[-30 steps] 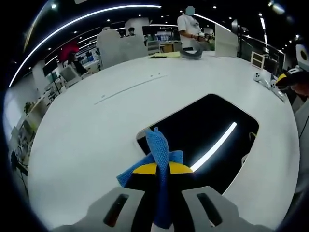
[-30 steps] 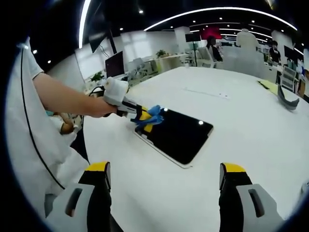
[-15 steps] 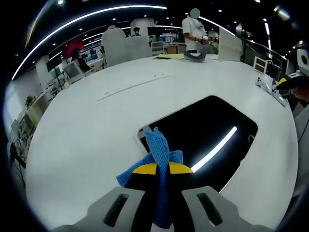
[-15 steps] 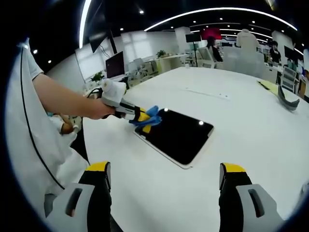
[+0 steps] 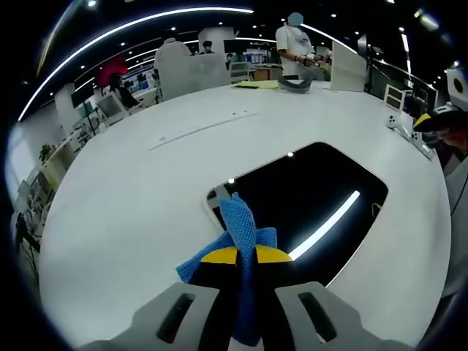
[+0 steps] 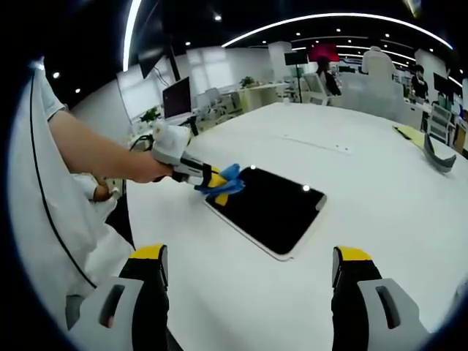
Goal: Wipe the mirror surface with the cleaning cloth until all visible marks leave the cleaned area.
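Observation:
A dark rectangular mirror [image 5: 307,208] [image 6: 269,208] lies flat on the white table [image 5: 131,205]. It reflects ceiling lights. My left gripper [image 5: 246,256] is shut on a blue cleaning cloth [image 5: 238,223], whose free end hangs over the mirror's near corner. In the right gripper view the left gripper [image 6: 213,184] shows with the cloth [image 6: 225,180] at the mirror's left corner, held by a person's hand [image 6: 142,167]. My right gripper [image 6: 248,274] is open, its jaws wide apart over bare table in front of the mirror.
A grey curved object [image 5: 295,83] [image 6: 437,155] and a yellow sheet [image 5: 252,85] lie at the far side of the table. A person [image 5: 294,42] stands beyond it. Small white items [image 5: 398,123] sit near the right edge. Office desks and monitors surround the table.
The cloth end has edged slightly toward the mirror's corner, with the left gripper drawing back a little toward the person. The right gripper stays open and almost still.

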Tool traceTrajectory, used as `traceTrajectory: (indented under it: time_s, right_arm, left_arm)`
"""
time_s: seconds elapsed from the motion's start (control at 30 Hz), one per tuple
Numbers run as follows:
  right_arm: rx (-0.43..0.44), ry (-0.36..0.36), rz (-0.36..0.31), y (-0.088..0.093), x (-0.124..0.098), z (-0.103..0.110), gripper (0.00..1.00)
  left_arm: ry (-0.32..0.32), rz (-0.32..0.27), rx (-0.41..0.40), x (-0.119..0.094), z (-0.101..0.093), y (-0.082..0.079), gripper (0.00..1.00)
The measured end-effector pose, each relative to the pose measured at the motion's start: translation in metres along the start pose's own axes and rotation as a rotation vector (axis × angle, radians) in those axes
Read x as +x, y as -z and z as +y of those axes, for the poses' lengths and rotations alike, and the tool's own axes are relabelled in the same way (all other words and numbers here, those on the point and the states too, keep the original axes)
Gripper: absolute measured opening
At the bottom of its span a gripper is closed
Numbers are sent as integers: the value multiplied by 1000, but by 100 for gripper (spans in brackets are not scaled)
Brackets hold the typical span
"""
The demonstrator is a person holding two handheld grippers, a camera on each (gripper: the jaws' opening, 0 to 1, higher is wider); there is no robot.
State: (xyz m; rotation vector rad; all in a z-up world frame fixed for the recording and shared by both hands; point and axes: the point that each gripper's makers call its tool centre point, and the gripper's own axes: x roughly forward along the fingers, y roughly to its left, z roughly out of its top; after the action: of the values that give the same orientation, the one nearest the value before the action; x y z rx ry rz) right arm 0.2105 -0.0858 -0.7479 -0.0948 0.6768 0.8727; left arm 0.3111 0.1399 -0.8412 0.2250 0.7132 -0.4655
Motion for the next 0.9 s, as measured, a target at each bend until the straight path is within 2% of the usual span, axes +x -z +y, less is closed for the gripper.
traceTrajectory:
  time_s: [0.37,0.9]
  right_arm:
    - [-12,-2,10,1,0,0,93]
    - [-10,-8,15,3,6,-2,93]
  left_arm:
    - [-6,-8,11,-6,-5,6,4]
    - [4,-7,17,-6,-6,6,4]
